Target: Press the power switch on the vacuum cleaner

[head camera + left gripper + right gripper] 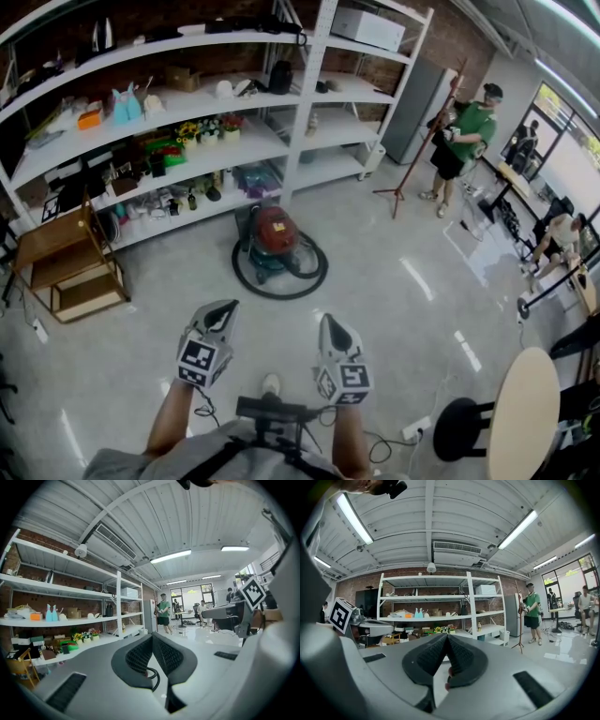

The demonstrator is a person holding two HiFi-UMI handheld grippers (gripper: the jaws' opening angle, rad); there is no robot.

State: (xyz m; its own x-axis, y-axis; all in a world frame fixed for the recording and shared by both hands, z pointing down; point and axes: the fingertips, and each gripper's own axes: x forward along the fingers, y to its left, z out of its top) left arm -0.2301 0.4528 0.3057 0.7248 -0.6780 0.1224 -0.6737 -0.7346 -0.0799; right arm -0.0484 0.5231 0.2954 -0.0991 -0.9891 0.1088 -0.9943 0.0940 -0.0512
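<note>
The vacuum cleaner (274, 234), a red-topped canister with a dark hose coiled round it, stands on the floor in front of the shelves. Both grippers are held low, well short of it and pointing toward it. My left gripper (222, 316) is shut, its jaws meeting at the tips (152, 635) with nothing between them. My right gripper (333, 327) is also shut and empty (446, 637). A small piece of the vacuum's red top (449, 671) and its hose (153, 674) shows through the gaps under the jaws.
Long white shelves (187, 131) full of small items line the back wall. A wooden rack (70, 262) stands at left. A person in green (464, 141) stands by a wooden pole at right. A round table (525, 412) and a black stool (459, 427) are at bottom right.
</note>
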